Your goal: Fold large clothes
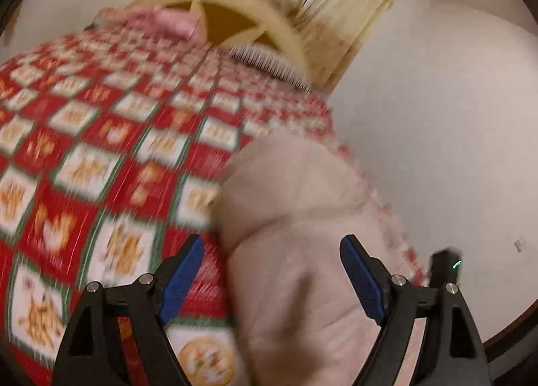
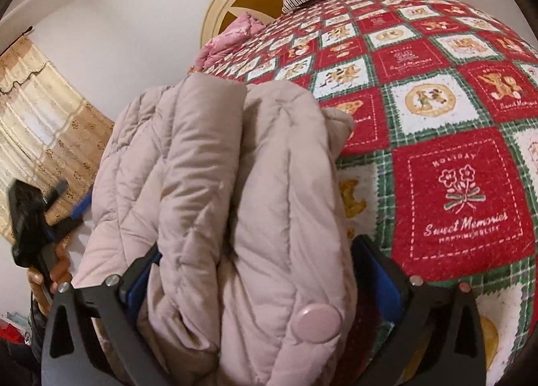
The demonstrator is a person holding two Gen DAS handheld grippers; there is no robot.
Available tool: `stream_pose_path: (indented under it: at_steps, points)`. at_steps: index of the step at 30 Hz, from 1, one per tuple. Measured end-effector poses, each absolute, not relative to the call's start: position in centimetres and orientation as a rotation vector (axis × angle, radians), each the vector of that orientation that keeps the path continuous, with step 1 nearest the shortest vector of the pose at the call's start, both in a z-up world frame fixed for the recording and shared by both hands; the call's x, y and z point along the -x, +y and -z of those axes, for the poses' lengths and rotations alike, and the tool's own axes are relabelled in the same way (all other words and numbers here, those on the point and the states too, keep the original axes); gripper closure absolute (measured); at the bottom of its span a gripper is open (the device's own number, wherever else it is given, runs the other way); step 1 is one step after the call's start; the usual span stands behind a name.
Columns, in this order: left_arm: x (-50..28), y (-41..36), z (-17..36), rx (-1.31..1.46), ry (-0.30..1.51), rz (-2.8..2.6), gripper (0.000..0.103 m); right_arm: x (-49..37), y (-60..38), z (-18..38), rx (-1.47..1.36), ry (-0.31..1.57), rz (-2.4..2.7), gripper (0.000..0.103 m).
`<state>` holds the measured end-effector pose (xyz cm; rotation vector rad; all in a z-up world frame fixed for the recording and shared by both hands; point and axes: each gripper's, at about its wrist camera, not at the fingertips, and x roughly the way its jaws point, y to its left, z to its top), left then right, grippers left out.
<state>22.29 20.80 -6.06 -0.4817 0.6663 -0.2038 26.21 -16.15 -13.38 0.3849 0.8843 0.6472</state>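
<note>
One folded pink padded coat (image 2: 218, 201) between right hand-held gripper (image 2: 262, 282) pads; left hand-held gripper (image 1: 272, 280) open

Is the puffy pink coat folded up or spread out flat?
Folded up. The coat is bunched into thick stacked layers on the bed cover, squeezed between the right tool pads.

My left gripper (image 1: 272, 280) stands with its jaws spread wide, the blue pads (image 1: 181, 280) clear on either side and pressing on nothing, though heavy blur in its own view makes the margins hard to judge. From the right wrist view I see that same left gripper (image 2: 72, 199) off to the side, tilted, with a hand (image 2: 55, 268) wrapped around its black handle. My right gripper (image 2: 262, 288) points downward, its blue pads (image 2: 139, 285) pressed against a bulky bundle clamped between them.
</note>
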Motion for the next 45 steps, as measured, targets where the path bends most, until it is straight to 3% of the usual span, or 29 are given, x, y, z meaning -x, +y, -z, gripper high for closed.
stream_pose_path:
  at_steps: [4, 6, 7, 14, 17, 18, 20, 22, 24, 32, 45]
  points:
    - [-23.0, 18.2, 9.1, 0.579, 0.738, 0.349, 0.018, -26.5, -16.2, 13.4, -0.388, 0.881, -0.649, 0.000]
    - [-23.2, 17.0, 9.8, 0.581, 0.729, 0.346, 0.004, -26.7, -16.0, 13.5, -0.382, 0.885, -0.650, 0.000]
    - [-23.5, 16.0, 10.3, 0.558, 0.742, 0.347, 0.003, -26.7, -16.0, 13.5, -0.379, 0.889, -0.651, 0.000]
    - [-25.5, 17.3, 13.1, 0.748, 0.770, 0.473, 0.001, -28.0, -14.4, 13.4, -0.345, 0.957, -0.741, 0.000]
    - [-25.5, 17.1, 13.0, 0.744, 0.764, 0.475, 0.004, -28.5, -13.4, 13.4, -0.339, 0.971, -0.744, 0.001]
    - [-25.4, 17.2, 13.0, 0.752, 0.757, 0.477, 0.009, -28.4, -13.2, 13.4, -0.342, 0.975, -0.741, 0.003]
    - [-24.6, 17.7, 12.8, 0.768, 0.729, 0.491, 0.019, -28.0, -13.0, 13.3, -0.384, 0.989, -0.771, 0.021]
    - [-24.4, 18.1, 12.3, 0.759, 0.704, 0.508, 0.027, -27.1, -12.9, 13.3, -0.425, 0.994, -0.776, 0.025]
    - [-23.9, 18.7, 11.0, 0.724, 0.689, 0.528, 0.029, -25.7, -12.6, 13.1, -0.429, 0.983, -0.758, 0.030]
    - [-19.8, 18.3, 8.1, 0.614, 0.654, 0.647, 0.029, -19.7, -11.5, 11.4, -0.442, 0.942, -0.743, 0.044]
    - [-20.8, 11.1, 5.0, 0.517, 0.644, 0.801, 0.029, -15.0, -16.8, 8.4, -0.444, 0.799, -0.619, 0.048]
